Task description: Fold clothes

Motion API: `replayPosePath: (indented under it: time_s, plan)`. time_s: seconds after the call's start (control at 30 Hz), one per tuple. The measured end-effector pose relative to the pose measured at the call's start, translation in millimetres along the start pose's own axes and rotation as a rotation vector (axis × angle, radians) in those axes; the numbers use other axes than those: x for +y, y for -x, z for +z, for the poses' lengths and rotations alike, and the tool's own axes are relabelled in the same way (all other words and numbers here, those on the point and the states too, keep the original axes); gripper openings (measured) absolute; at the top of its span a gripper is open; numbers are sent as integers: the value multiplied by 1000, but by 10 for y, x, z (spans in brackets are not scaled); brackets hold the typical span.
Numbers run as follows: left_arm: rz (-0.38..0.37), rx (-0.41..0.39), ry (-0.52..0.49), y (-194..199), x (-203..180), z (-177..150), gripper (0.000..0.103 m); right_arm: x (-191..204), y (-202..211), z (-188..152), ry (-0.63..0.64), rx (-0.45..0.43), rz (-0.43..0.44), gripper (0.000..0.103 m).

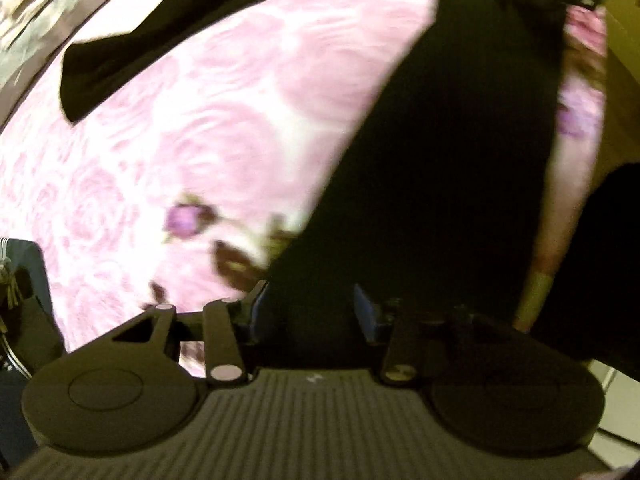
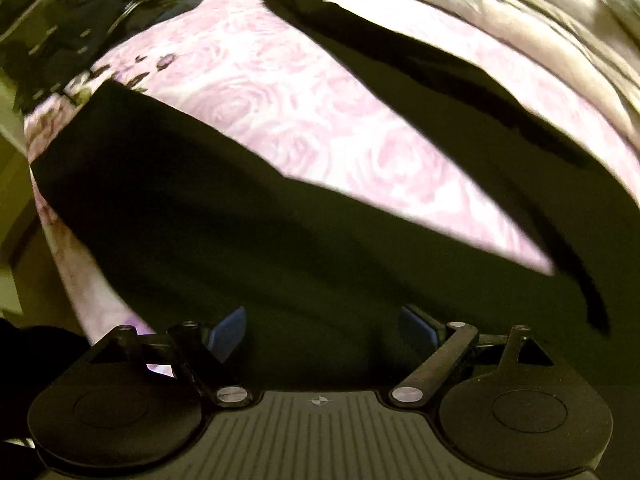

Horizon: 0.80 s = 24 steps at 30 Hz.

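Two open grippers over a black garment on a pink rose-print bedsheet.

We see the black garment [image 2: 248, 240] spread below both; its long sleeve [image 2: 460, 92] runs up and away; the right gripper [image 2: 324, 328] gapes wide, the left gripper [image 1: 316, 308] half open; both hold nothing.

- Left tongs [image 1: 316, 310] point straight down, blue pads parted, nothing pinched between them.
- Right tongs [image 2: 324, 328] tilt steeply downward, pads spread wide, nothing gripped.

The black garment [image 1: 460, 160] runs off the frame's top; motion blur smears what may be a quilt [image 2: 520, 20].
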<state>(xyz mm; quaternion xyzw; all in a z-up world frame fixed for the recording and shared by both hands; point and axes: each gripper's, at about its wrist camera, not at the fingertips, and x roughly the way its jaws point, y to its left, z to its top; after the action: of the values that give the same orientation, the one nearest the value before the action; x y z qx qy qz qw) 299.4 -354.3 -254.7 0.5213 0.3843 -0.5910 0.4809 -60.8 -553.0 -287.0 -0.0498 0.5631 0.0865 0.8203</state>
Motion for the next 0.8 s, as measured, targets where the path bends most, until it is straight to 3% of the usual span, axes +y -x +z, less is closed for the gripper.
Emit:
replayPosePath:
  time_s: [0.1, 0.2, 0.3, 0.37, 0.4, 0.47, 0.57, 0.63, 0.73, 0.8]
  plan:
    - [-44, 38, 33, -272, 216, 87, 33, -67, -249, 181, 122, 8, 3, 86]
    - [-107, 78, -57, -398, 155, 91, 7, -143, -525, 380, 238, 29, 14, 77]
    - [-106, 60, -68, -307, 144, 65, 2, -220, -773, 523, 309, 105, 60, 75]
    - [-100, 27, -59, -157, 197, 49, 2, -253, -897, 576, 349, 169, 112, 49]
    - [-85, -7, -39, -34, 260, 57, 2, -257, -895, 609, 360, 180, 131, 47]
    - [-55, -66, 2, 179, 375, 87, 3, -257, -844, 694, 375, 183, 136, 20]
    - [3, -112, 34, 287, 558, 197, 3, -335, -729, 874, 346, 108, 73, 20]
    - [-5, -72, 45, 143, 612, 257, 5, -380, -726, 988, 287, 70, 64, 23]
    - [-4, 5, 35, -72, 630, 306, 13, -379, -752, 1042, 226, 50, 68, 73]
    - [22, -4, 47, -38, 668, 254, 16, -402, -690, 1034, 182, 16, 73, 75]
